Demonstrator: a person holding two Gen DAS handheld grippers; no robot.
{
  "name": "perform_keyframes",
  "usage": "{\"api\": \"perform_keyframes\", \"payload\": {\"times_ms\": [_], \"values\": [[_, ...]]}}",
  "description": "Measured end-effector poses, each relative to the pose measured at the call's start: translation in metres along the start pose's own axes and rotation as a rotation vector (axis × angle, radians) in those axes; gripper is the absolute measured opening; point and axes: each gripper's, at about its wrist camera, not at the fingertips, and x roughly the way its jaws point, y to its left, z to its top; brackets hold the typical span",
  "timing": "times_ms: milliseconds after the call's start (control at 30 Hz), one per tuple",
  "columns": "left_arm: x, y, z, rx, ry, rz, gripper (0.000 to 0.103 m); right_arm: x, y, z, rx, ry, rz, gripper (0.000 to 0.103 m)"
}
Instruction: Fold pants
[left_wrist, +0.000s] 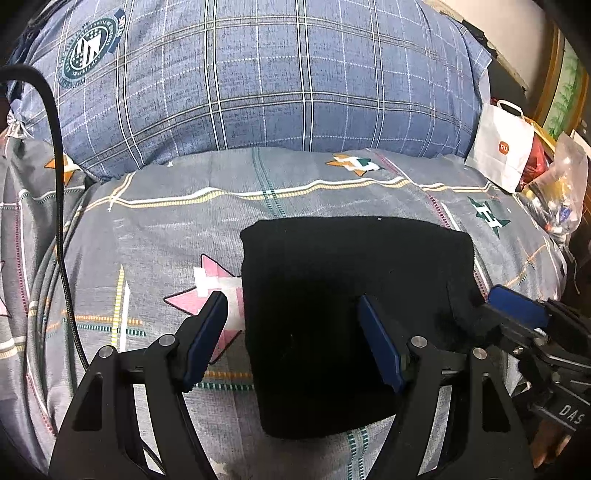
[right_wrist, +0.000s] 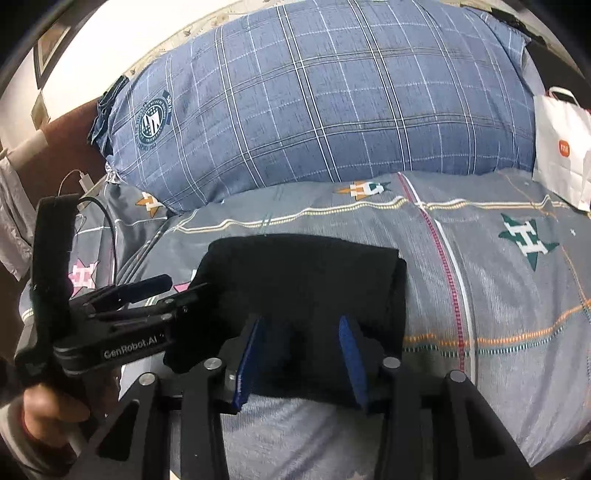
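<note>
- On the bed (left_wrist: 155, 229), left to right: left gripper (left_wrist: 291, 325), spread wide, straddling the near left edge of the folded pants.
- Black pants (left_wrist: 354, 295): compact rectangle, apparently nearly finished.
- Right gripper (right_wrist: 301, 345): parted over the near right corner; contact unclear.

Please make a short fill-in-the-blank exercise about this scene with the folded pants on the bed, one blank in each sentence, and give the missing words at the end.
1. The folded pants are ____ in colour.
2. Behind the pants lies a large plaid pillow that is mostly ____.
3. The paper bag near the pillow is ____ with an orange logo.
4. The left gripper has its jaws ____, with the left edge of the pants between them.

Missing words: black; blue; white; open
</note>
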Motion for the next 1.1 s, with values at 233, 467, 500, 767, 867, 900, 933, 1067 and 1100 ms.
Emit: {"api": "perform_keyframes", "payload": {"times_ms": [233,467,500,767,867,900,933,1067,1100], "values": [[-0.008,0.004,0.0,0.007,-0.033,0.019,0.073,0.007,0.01,0.006,0.0,0.001,0.017,0.044],[-0.011,0.009,-0.001,-0.01,-0.049,0.026,0.075,0.01,0.011,0.008,0.004,-0.006,0.016,0.046],[-0.011,0.009,0.0,-0.008,-0.047,0.023,0.075,0.01,0.011,0.009,0.002,-0.007,0.017,0.046],[-0.008,0.009,-0.001,-0.001,-0.038,0.03,0.077,0.011,0.003,0.007,0.026,-0.009,0.009,0.046],[-0.007,0.008,-0.001,0.003,-0.031,0.025,0.077,0.012,0.002,0.007,0.027,-0.007,0.006,0.046],[-0.006,0.008,-0.001,0.003,-0.029,0.024,0.077,0.013,0.001,0.007,0.028,-0.006,0.007,0.046],[-0.005,0.009,-0.001,0.002,-0.025,0.023,0.077,0.013,0.0,0.006,0.029,-0.005,0.005,0.046],[-0.002,0.011,-0.001,-0.005,-0.013,0.022,0.077,0.015,-0.004,0.006,0.044,0.001,0.001,0.046],[-0.001,0.011,-0.002,-0.005,-0.01,0.023,0.077,0.015,-0.005,0.006,0.044,0.002,0.0,0.046]]}}
